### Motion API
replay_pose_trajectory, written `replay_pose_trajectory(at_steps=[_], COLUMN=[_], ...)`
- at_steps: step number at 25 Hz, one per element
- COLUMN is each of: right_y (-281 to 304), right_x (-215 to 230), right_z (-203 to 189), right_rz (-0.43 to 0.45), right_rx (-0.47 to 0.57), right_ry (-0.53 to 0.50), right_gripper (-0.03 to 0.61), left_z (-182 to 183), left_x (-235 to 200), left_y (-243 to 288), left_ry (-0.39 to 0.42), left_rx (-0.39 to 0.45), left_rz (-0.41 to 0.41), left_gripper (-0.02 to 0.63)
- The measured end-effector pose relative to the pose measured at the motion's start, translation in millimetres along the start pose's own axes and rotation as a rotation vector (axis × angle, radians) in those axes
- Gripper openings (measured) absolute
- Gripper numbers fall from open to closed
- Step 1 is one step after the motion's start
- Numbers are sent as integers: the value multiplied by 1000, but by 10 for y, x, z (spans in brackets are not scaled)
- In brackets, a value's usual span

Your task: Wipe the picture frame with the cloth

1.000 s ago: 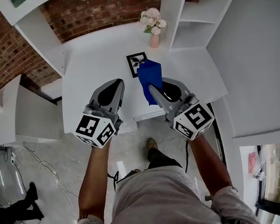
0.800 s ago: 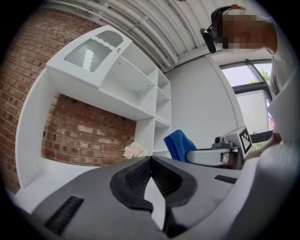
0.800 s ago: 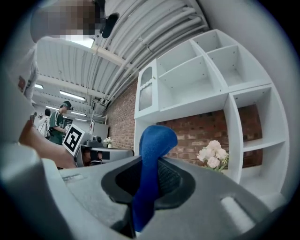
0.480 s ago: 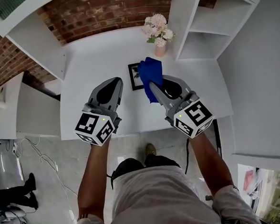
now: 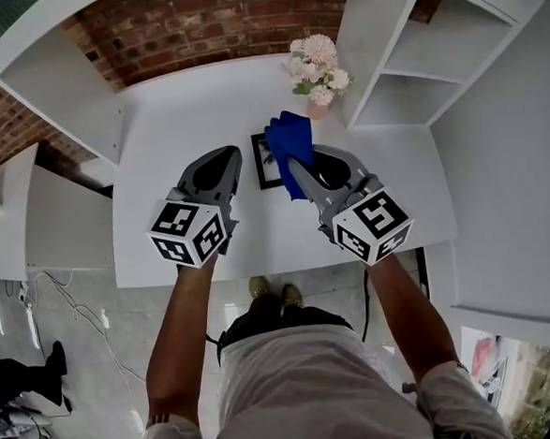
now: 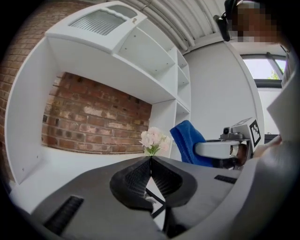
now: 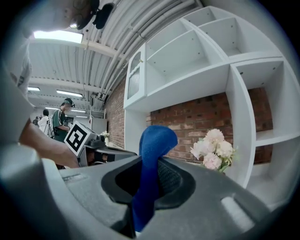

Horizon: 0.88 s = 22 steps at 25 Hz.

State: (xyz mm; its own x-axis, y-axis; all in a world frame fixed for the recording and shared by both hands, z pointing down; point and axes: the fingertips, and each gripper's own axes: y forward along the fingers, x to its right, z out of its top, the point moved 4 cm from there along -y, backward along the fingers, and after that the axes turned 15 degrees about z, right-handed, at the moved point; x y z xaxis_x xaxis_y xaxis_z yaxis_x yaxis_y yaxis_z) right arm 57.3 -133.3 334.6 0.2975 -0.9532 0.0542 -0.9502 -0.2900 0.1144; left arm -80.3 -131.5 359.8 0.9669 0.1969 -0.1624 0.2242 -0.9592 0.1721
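Jaws of the left gripper [image 5: 227, 161] are pressed fully together with nothing between them; the left gripper view shows their ribbed pads meeting in one thin line [image 6: 150, 161]. On the right gripper [image 5: 296, 168] the jaws are clamped on the blue cloth [image 5: 288, 141]. In the right gripper view [image 7: 151, 164] the cloth [image 7: 153, 140] stands up from between the pads in a rounded fold, and its lower end hangs down behind them.

Both grippers are held out over the white counter [image 5: 178, 113], side by side and a little apart, pointing toward the far brick wall [image 5: 205, 22]. The picture frame [image 5: 262, 163], black-edged with a pale picture inside, sits on the counter between the two sets of jaws, just right of the left gripper's tip. In the head view the cloth covers the frame's right part; whether it touches the frame cannot be told.

Beyond the frame, near the far right of the counter, stands a bunch of pale pink flowers [image 5: 317, 65] in a small pink vase. White open shelves [image 5: 415, 73] rise to the right of the flowers. From the left gripper view, the flowers [image 6: 152, 139] show straight ahead and the cloth [image 6: 186, 140] just to their right.
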Motion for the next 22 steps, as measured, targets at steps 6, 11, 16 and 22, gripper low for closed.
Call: replay_pose_trajectory(at_steps=[6,11,16,22], right_y=[249,476,680,899], right_x=[203,362,531,761], right_z=[-93,-204,-389,-683], right_rz=[-44,-88,-112,-100], right_rx=[-63,-118,-199,-307], right_ry=[43,97,155,244], right_gripper=[57,57,57,57], left_z=[-205,-405,-676,-998], left_x=[-252,-445,-545,-645], left_y=[339,564,758,986], left_ry=[-44,-86,-137,-191], left_rx=[-124,-244,-369,-533], left_rz=[2,-3,-25,21], left_gripper=[3,9,54,117])
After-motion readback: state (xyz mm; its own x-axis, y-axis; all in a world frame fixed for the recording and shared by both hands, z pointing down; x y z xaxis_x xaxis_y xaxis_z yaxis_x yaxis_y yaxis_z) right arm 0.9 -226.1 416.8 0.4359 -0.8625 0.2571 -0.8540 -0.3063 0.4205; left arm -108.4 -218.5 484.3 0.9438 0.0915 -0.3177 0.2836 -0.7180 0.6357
